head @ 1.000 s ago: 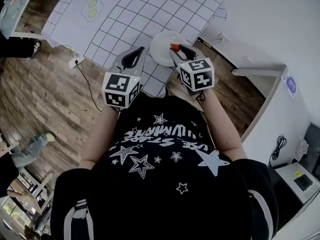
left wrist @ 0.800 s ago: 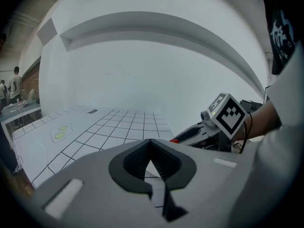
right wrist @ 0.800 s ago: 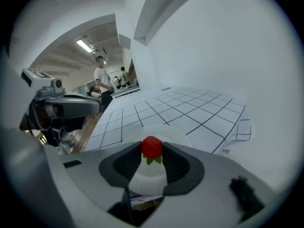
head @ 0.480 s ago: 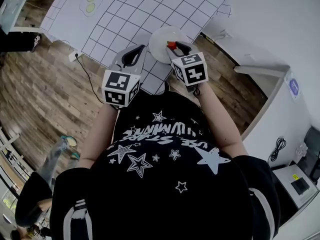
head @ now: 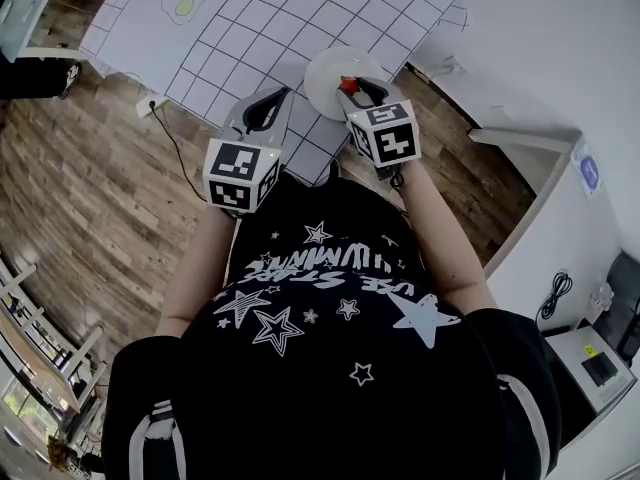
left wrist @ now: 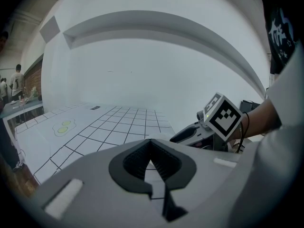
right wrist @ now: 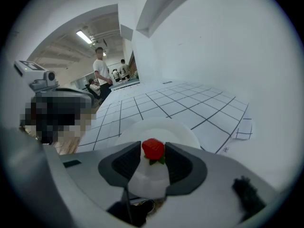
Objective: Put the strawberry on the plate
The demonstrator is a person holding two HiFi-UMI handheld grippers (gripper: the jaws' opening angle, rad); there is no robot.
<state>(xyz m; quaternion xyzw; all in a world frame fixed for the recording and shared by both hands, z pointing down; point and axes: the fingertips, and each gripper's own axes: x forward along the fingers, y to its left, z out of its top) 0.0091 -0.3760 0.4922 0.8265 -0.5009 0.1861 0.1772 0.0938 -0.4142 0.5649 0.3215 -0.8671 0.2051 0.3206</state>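
Right gripper (head: 350, 88) has edged further over plate (head: 320, 76), upper centre of frame. Jaws pinch strawberry (right wrist: 153, 148) above it. Left gripper (head: 266, 110) closed, empty. Placing step; next: lower, release.

Wood-plank floor (head: 90, 168) fills the left of the head view, a dark cable (head: 178, 168) trailing across it. A white table (head: 230, 28) with a black-gridded top takes the upper middle — a white wall (head: 560, 48) stands at right. In the right gripper view a ceiling strip light (right wrist: 86, 35) glows upper left; people (right wrist: 100, 72) stand beneath it, perhaps beside desks.
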